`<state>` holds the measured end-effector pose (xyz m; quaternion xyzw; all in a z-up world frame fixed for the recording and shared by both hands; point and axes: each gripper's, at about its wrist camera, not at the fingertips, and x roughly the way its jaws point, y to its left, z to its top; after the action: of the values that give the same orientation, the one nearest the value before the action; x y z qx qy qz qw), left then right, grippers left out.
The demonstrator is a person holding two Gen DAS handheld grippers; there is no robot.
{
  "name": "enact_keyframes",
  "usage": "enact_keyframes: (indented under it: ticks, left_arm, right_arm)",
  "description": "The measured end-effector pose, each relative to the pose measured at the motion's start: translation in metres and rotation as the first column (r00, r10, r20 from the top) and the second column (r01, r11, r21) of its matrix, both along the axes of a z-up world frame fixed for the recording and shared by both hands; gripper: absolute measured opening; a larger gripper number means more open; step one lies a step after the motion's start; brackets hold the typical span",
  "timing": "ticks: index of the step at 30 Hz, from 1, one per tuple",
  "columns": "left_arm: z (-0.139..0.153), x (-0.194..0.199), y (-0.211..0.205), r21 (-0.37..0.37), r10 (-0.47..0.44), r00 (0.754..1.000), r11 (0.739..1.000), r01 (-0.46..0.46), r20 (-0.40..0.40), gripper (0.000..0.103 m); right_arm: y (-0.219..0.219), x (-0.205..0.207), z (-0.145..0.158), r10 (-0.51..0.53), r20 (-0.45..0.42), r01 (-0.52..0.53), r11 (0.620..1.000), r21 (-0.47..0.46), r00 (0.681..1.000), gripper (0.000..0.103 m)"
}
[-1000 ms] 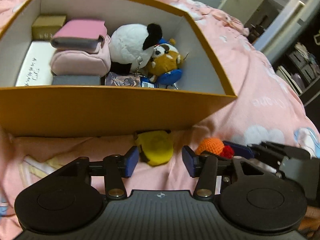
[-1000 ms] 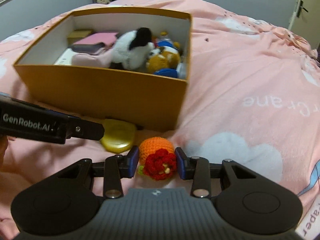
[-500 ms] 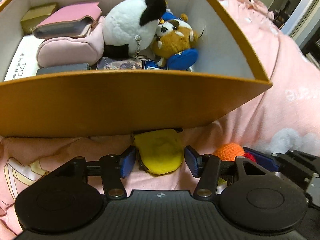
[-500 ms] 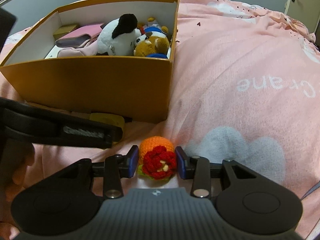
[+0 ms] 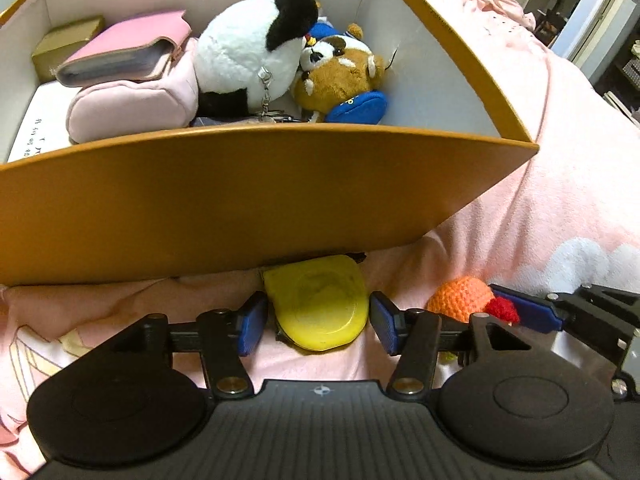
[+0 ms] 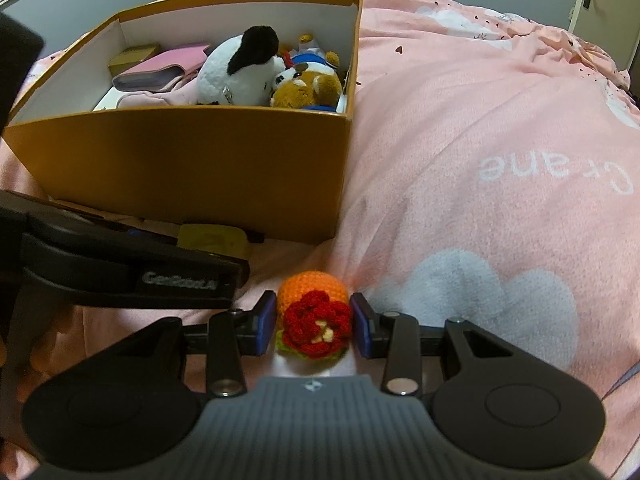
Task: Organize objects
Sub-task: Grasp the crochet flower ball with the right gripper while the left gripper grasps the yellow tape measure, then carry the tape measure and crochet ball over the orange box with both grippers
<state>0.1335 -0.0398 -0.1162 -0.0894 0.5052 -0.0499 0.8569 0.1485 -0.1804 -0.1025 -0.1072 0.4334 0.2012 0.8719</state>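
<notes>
Step in hand: both claws are at the pick-up stage, each lined up on one loose thing on the pink patterned bed cover [image 6: 480, 128], just in front of the mustard-yellow cardboard box [image 5: 224, 200].
Left claw [image 5: 318, 322]: its blue pads stand either side of the flat yellow rounded plastic case [image 5: 318, 312] with a narrow gap on each side, so it is parted and holds nothing yet.
Yellow case: lies flat on the bed cover, its far edge tucked against the foot of the box's near wall.
Right claw [image 6: 314, 322]: its pads sit tight against the red-flowered front of the orange crocheted ball [image 6: 313, 304]; it looks clamped on it, though whether the ball is lifted or resting on the cover is hard to tell from this angle.
Box contents: a white and black plush panda [image 5: 248, 52], a brown plush bear with a blue pouch [image 5: 340, 76], a pink zip pouch [image 5: 132, 100] with a pink-covered wallet on top, and a small olive-gold box in the far corner.
Next move, left: bring the pads in on the case's sides, low enough to catch its thin edge, then raise it over the near wall.
Next move, right: carry the ball up and over the wall; the free floor by the right inner wall, beside the bear, seems the likeliest spot.
Risk: the two claws work close together, so one should probably go first.
</notes>
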Motion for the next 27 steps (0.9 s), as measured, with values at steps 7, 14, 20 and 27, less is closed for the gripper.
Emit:
enact_keyframes:
  ticks: [7, 14, 20, 27]
  left_arm:
    - [0.013, -0.024, 0.021, -0.036, -0.015, 1.000, 0.999, 0.016, 0.026, 0.063]
    - [0.039, -0.036, 0.023, -0.078, -0.031, 0.998, 0.996, 0.035, 0.061, 0.064]
    - [0.067, -0.051, 0.030, -0.116, -0.044, 0.991, 0.992, 0.059, 0.130, 0.064]
    - [0.106, -0.059, 0.036, -0.176, -0.027, 0.972, 0.982, 0.070, 0.235, 0.064]
  right_arm:
    - [-0.001, -0.004, 0.006, 0.000, 0.014, -0.001, 1.000, 0.012, 1.000, 0.041]
    - [-0.004, -0.015, 0.022, 0.012, 0.045, -0.013, 1.000, 0.027, 0.999, 0.041]
    - [-0.006, -0.030, 0.048, 0.056, 0.087, -0.061, 0.997, 0.046, 0.995, 0.041]
    - [-0.008, -0.040, 0.093, 0.099, 0.194, -0.114, 0.991, 0.069, 0.976, 0.041]
